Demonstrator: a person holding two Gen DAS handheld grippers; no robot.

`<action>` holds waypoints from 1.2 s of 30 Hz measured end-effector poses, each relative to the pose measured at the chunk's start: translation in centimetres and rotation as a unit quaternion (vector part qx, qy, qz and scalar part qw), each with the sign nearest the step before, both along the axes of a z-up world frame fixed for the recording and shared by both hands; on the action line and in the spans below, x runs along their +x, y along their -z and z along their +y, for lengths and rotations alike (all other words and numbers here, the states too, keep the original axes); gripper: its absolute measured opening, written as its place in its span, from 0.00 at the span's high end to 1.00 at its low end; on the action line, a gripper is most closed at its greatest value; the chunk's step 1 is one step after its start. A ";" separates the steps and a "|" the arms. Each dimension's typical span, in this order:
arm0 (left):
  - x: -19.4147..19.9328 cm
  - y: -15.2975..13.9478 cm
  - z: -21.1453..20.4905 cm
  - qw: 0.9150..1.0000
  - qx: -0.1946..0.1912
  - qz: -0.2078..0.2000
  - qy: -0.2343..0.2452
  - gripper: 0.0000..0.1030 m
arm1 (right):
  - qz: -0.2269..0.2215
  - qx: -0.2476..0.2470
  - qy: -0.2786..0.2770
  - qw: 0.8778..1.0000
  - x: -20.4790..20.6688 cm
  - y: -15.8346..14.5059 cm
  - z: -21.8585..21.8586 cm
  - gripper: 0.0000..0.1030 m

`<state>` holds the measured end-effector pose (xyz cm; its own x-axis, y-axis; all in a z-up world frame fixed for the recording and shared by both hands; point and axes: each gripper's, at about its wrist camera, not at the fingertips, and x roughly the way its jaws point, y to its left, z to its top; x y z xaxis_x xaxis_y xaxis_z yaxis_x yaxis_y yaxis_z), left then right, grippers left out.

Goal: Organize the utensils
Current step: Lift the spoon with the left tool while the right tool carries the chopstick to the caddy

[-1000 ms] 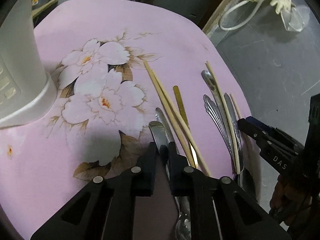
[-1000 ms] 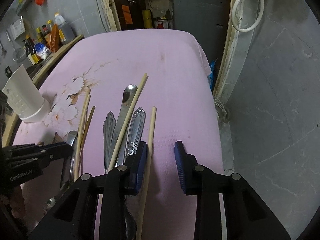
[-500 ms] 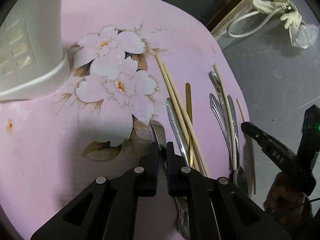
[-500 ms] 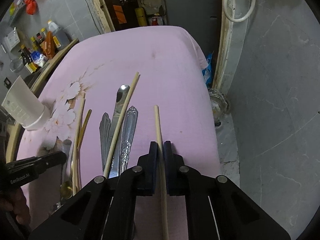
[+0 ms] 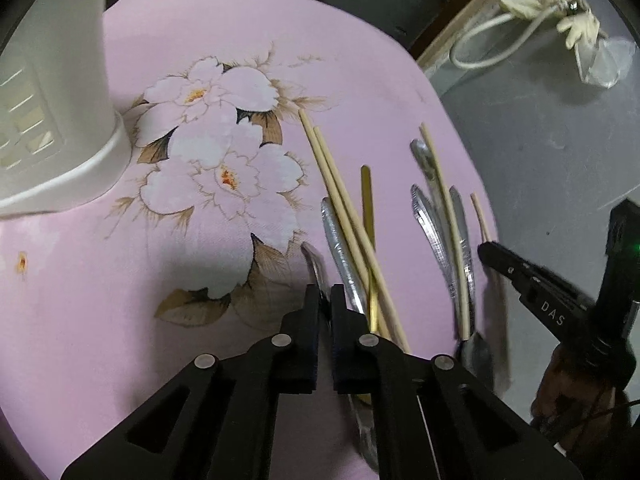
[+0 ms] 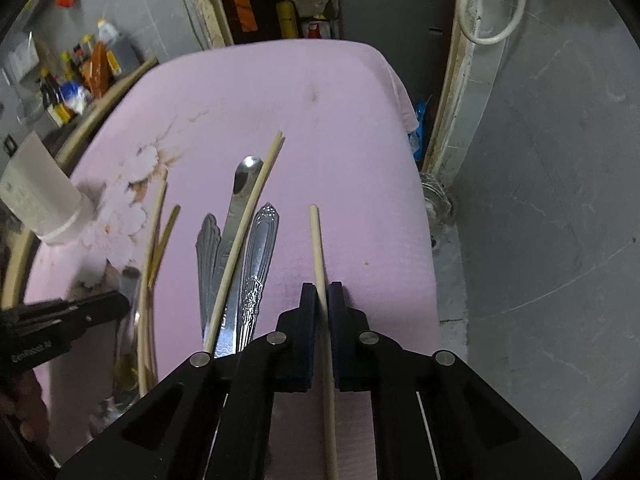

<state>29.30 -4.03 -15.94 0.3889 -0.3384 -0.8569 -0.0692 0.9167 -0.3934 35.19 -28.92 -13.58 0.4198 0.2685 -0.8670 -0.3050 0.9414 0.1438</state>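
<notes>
Both grippers are clamped: the left gripper (image 5: 325,294) pinches a metal handle (image 5: 311,261) beside the chopsticks (image 5: 344,216), the right gripper (image 6: 321,294) pinches a single chopstick (image 6: 318,248) right of the cutlery (image 6: 256,264).

A cramped home kitchen corner. Sauce bottles (image 6: 76,88) crowd a ledge by grey tiled walls. A floral pink cloth (image 5: 224,168) covers the tabletop above a bare concrete floor (image 6: 540,220).

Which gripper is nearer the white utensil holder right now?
Left. The left gripper, shut on a metal handle, sits beside the white utensil holder; the right gripper, shut on a chopstick, works the cloth's far side.
</notes>
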 end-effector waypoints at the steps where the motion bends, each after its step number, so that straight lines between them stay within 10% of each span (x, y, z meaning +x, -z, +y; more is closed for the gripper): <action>1: -0.4 -0.2 0.2 1.000 -0.003 -0.006 -0.006 0.99 | 0.001 0.017 0.005 1.000 0.0 -0.2 -0.3 0.97; 11: -5.2 -4.6 2.2 0.992 0.014 -0.102 -0.076 1.00 | -0.082 0.127 -0.016 0.988 -3.2 -3.8 -0.2 0.97; 21: -7.3 -10.8 5.0 0.959 0.059 -0.234 -0.151 1.00 | -0.170 0.197 -0.058 0.964 -4.0 -8.9 4.6 0.97; 36: -9.2 -19.4 14.3 0.943 0.074 -0.290 -0.147 1.00 | -0.263 0.313 -0.070 0.910 -3.2 -16.7 16.1 0.97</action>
<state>20.15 10.25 3.51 0.8649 -0.0353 -0.5007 -0.1423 0.9393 -0.3122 32.04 -12.79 3.13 0.6558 0.7237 -0.2148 -0.5974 0.6715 0.4384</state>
